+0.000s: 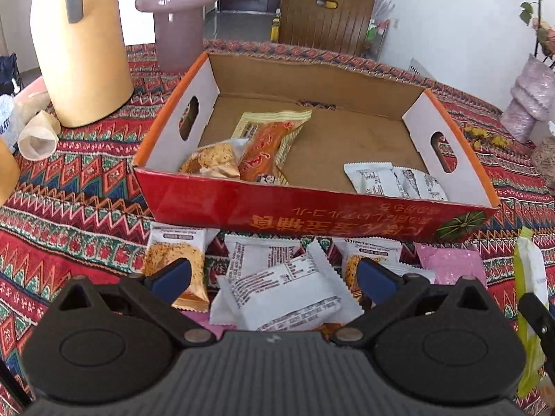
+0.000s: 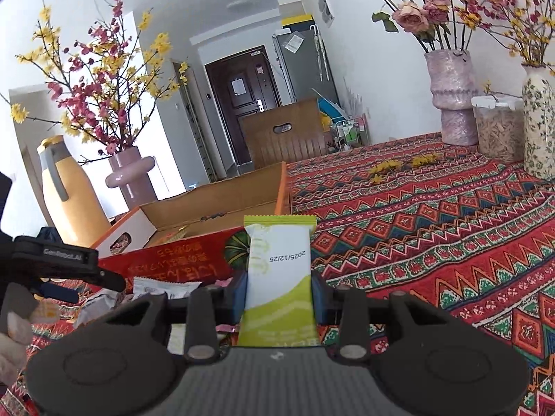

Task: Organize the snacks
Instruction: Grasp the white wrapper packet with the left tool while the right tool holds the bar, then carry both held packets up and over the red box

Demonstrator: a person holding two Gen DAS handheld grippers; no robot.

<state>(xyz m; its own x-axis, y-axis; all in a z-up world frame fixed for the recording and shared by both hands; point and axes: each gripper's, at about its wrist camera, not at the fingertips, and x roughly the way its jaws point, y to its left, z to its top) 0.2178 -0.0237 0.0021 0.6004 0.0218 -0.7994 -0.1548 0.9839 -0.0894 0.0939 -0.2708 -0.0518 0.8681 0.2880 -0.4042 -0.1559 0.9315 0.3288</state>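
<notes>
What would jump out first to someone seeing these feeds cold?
The right gripper clamps a green-and-white snack packet upright, just short of the red cardboard box. The box holds only a few snacks, while white packets lie heaped on the patterned cloth in front of it, under the open left gripper.

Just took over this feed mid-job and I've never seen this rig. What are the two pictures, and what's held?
Each picture comes from a camera on a hand-held two-finger gripper, looking along its fingers. In the left view, the left gripper is open over loose snack packets on the patterned tablecloth, just before the red cardboard box, which already holds a few snacks. In the right view, the right gripper clamps a green-and-white packet, with the box ahead to its left.
</notes>
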